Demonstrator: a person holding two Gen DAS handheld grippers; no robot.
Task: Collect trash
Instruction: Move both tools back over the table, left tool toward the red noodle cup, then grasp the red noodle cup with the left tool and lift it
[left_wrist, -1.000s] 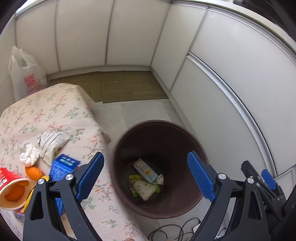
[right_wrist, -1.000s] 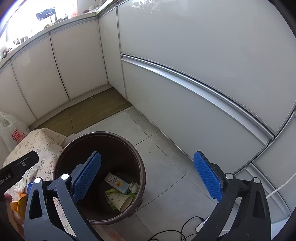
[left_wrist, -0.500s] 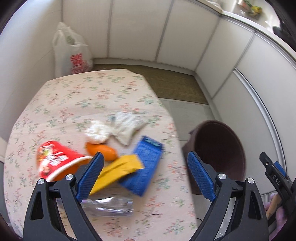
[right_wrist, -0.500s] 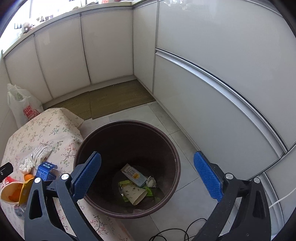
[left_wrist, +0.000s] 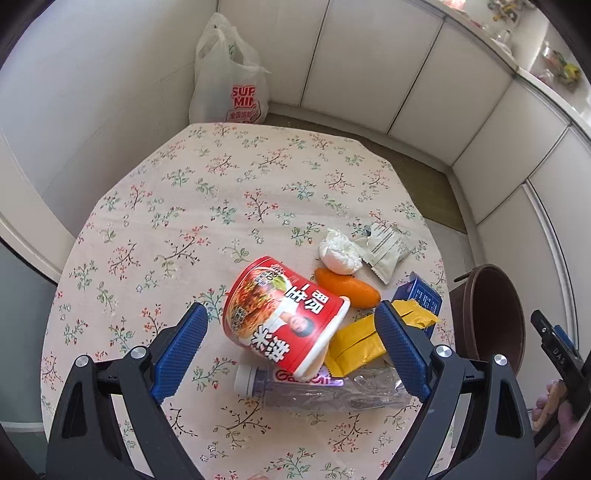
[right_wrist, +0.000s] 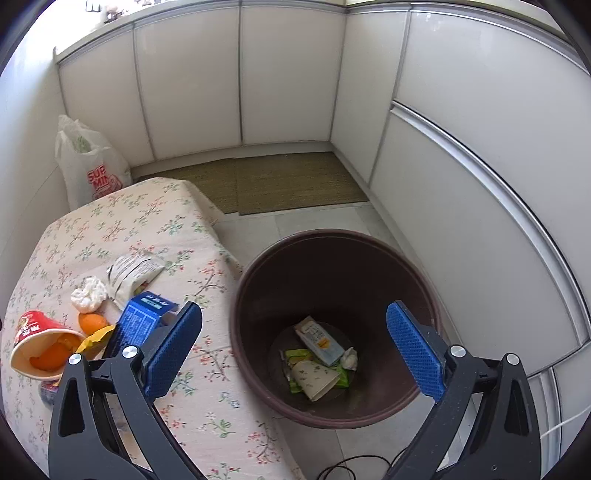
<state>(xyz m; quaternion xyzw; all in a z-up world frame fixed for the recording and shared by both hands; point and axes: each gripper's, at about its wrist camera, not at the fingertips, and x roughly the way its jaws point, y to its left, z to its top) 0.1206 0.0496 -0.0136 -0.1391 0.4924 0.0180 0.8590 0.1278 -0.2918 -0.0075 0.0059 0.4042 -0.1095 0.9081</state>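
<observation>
My left gripper is open and empty above a pile of trash on the floral table: a red noodle cup on its side, a clear plastic bottle, a yellow wrapper, orange peel, a white tissue wad, a pale snack packet and a blue carton. My right gripper is open and empty above the brown bin, which holds several wrappers. The cup and blue carton show at its left.
The bin stands on the floor right of the table. A white shopping bag leans in the corner behind the table. A woven mat lies before white cabinets. A black cable lies on the floor.
My left gripper swung left from over the bin to over the table's trash pile and came closer to the noodle cup. My right gripper turned left, over the bin.
</observation>
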